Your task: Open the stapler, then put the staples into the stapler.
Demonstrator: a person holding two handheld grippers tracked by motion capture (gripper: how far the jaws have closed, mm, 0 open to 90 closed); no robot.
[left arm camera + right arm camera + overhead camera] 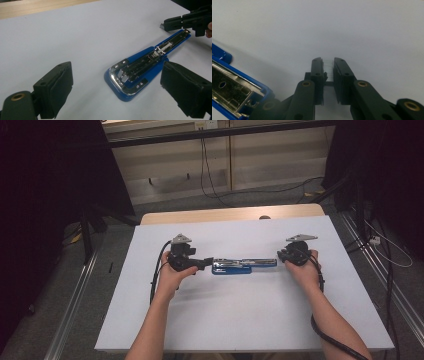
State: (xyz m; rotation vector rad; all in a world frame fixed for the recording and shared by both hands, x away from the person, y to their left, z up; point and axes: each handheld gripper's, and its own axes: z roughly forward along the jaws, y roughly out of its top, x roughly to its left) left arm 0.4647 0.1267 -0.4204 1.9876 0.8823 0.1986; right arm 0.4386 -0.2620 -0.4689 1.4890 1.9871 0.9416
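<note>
Blue stapler (140, 72) with chrome metal top, opened flat, lies mid-tabletop (250, 315). Left gripper (117, 90) spread wide beside it; right gripper (328, 72) pinching a small strip of staples (328, 70).

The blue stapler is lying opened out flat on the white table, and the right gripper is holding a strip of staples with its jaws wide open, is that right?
Not quite. The blue stapler does lie opened flat on the white table, but the right gripper has its jaws closed on the strip of staples, not wide open. The right gripper view shows this.
</note>
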